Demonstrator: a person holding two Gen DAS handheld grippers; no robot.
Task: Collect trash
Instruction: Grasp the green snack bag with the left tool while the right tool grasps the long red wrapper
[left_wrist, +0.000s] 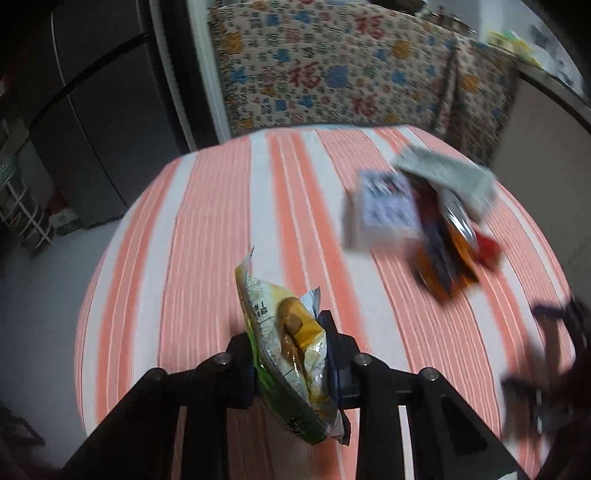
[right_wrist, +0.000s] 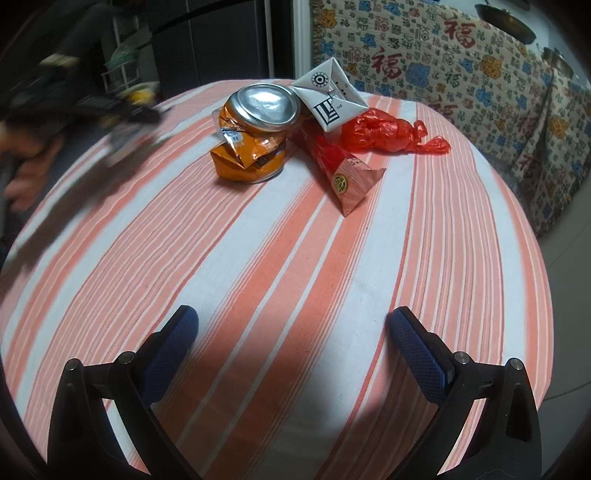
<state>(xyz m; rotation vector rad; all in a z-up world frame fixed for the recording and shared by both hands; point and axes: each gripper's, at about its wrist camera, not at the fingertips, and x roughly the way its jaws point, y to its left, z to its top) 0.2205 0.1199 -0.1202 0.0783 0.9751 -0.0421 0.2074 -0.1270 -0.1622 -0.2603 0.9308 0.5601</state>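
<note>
The left gripper (left_wrist: 291, 354) is clenched on a crinkled yellow-and-green plastic snack wrapper (left_wrist: 286, 354), held edge-up between its two black fingers above the orange-and-white striped tablecloth (left_wrist: 207, 229); the wrapper's print is too small to read. The right gripper (right_wrist: 291, 336) stands released, its blue textured pads (right_wrist: 173, 347) wide apart over bare cloth. At twelve o'clock from it lies the trash pile: a crushed orange aluminium can (right_wrist: 255, 136), silver end up, label illegible; a folded white paper carton (right_wrist: 330, 98) with black geometric marks, touching the can at its one o'clock; a red foil wrapper (right_wrist: 343, 173) with a round gold seal; and a knotted red plastic bag (right_wrist: 384, 134) at the pile's three o'clock. The patterned fabric (right_wrist: 443, 55) behind the table bears repeated red "福" characters.
</note>
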